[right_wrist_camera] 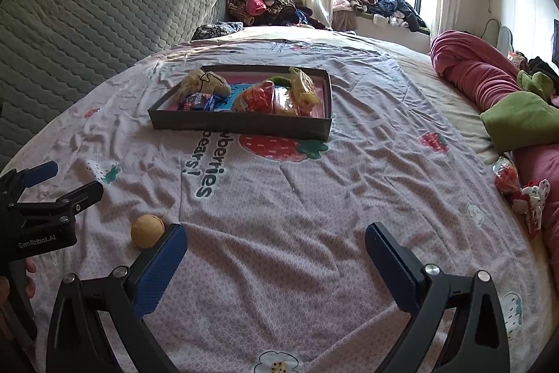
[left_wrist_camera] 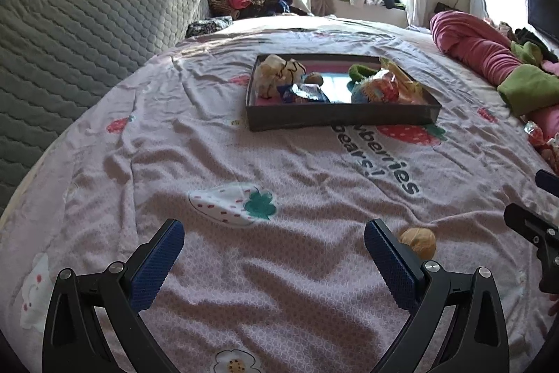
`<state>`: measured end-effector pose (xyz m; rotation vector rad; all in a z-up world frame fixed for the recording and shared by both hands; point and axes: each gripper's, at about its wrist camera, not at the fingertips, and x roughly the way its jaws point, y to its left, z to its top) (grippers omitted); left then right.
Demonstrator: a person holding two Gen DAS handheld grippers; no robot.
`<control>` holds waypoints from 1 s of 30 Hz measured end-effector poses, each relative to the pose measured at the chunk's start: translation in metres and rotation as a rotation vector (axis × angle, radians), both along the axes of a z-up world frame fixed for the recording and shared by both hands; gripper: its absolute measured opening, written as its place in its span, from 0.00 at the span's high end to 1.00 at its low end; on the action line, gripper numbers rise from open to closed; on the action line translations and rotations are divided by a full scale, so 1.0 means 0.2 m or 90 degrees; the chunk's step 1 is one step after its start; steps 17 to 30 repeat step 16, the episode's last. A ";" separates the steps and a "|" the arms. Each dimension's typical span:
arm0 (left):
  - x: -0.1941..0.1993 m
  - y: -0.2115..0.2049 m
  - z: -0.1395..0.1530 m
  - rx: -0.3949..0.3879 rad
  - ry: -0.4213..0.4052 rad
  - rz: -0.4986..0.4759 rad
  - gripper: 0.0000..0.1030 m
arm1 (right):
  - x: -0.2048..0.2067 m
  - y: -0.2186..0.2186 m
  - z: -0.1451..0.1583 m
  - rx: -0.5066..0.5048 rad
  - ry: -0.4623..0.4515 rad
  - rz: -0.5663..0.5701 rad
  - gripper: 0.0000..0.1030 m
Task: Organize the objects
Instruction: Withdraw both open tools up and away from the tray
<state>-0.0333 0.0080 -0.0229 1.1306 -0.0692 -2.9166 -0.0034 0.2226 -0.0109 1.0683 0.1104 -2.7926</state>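
Observation:
A dark shallow box (left_wrist_camera: 342, 119) (right_wrist_camera: 241, 124) sits on the pink bedsheet and holds several snack packets and soft items. A small round yellow-brown ball (left_wrist_camera: 418, 242) (right_wrist_camera: 147, 230) lies on the sheet between the two grippers. My left gripper (left_wrist_camera: 274, 242) is open and empty, the ball just right of its right finger. My right gripper (right_wrist_camera: 276, 243) is open and empty, the ball just left of its left finger. A red-and-white wrapped packet (right_wrist_camera: 506, 179) (left_wrist_camera: 534, 131) lies at the sheet's right edge beside the pink blanket.
A rolled pink blanket (right_wrist_camera: 482, 76) with green cloth (right_wrist_camera: 520, 121) lies along the right side. A grey quilted headboard (right_wrist_camera: 87, 20) rises on the left. Clothes piles (right_wrist_camera: 265, 4) sit by the window behind the bed.

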 end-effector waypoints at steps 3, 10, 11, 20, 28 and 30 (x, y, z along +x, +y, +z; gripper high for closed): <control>0.00 0.00 -0.02 -0.001 -0.004 0.001 0.00 | 0.00 0.00 -0.02 0.000 -0.005 0.000 0.00; -0.01 -0.01 -0.07 0.004 -0.013 0.000 0.00 | -0.01 -0.01 -0.07 0.003 -0.014 0.002 0.00; -0.02 -0.01 -0.08 0.004 -0.013 -0.001 0.00 | -0.01 -0.01 -0.07 0.003 -0.015 0.001 0.00; -0.01 0.00 -0.07 -0.004 0.002 -0.001 0.00 | -0.02 0.00 -0.08 0.005 -0.017 -0.002 0.00; -0.01 0.00 -0.07 -0.004 0.002 -0.001 0.00 | -0.02 0.00 -0.08 0.005 -0.017 -0.002 0.00; -0.01 0.00 -0.07 -0.004 0.002 -0.001 0.00 | -0.02 0.00 -0.08 0.005 -0.017 -0.002 0.00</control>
